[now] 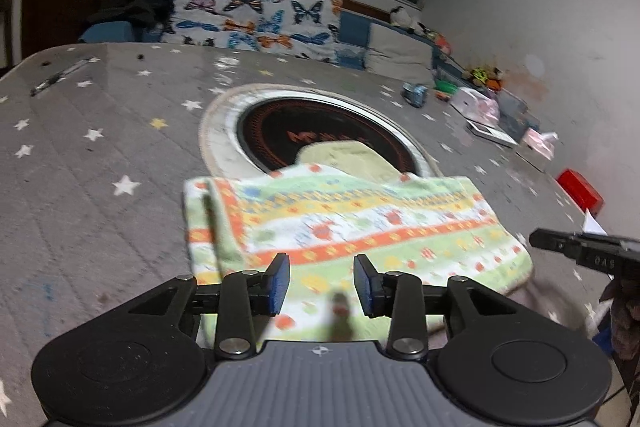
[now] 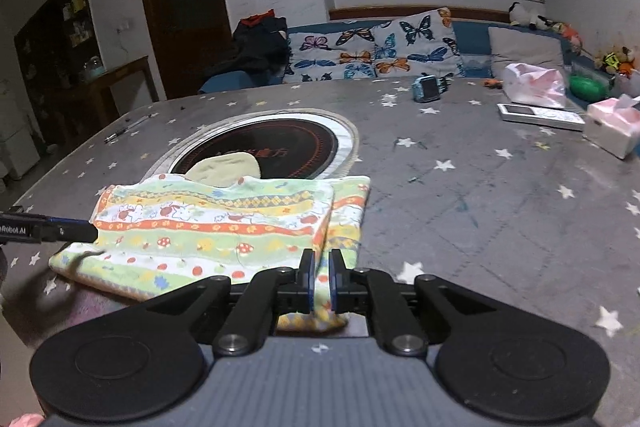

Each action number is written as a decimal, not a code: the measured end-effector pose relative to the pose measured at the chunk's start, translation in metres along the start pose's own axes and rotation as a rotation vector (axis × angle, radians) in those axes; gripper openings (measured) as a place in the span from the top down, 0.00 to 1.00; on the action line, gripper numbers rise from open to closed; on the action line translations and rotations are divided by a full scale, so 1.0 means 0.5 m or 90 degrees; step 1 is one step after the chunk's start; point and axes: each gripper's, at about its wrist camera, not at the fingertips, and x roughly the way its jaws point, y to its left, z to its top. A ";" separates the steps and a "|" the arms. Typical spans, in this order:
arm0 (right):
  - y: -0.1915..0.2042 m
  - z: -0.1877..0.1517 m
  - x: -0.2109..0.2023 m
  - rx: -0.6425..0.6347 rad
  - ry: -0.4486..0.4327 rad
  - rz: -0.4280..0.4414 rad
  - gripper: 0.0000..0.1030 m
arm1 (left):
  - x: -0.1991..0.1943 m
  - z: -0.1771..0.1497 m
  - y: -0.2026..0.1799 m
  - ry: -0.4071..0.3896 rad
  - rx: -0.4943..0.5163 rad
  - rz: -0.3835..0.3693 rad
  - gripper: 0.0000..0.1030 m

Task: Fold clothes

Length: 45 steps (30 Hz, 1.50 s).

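Note:
A folded garment with orange, green and yellow patterned bands lies on the grey star-print table cover. Its pale green inner part rests on the round black cooktop. My left gripper is open, low over the garment's near edge, with cloth showing between the blue pads. The right gripper shows at the right border. In the right wrist view, my right gripper is shut on the garment's near right corner. The left gripper reaches the cloth's left edge.
The cooktop sits in the table's middle. A pen lies far left. A blue watch, plastic bag, white device and tissue pack are far right. A red box and butterfly cushion lie beyond.

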 end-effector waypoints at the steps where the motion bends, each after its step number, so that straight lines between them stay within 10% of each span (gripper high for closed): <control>1: -0.002 0.002 0.009 0.009 0.002 0.006 0.92 | 0.002 0.006 0.005 -0.002 -0.003 0.004 0.63; 29: -0.052 0.009 -0.070 0.059 -0.045 -0.019 0.95 | 0.076 0.053 0.041 -0.002 -0.015 0.055 0.63; 45: 0.038 0.040 0.092 -0.064 -0.013 0.013 0.77 | 0.082 0.048 0.054 0.007 -0.014 0.070 0.63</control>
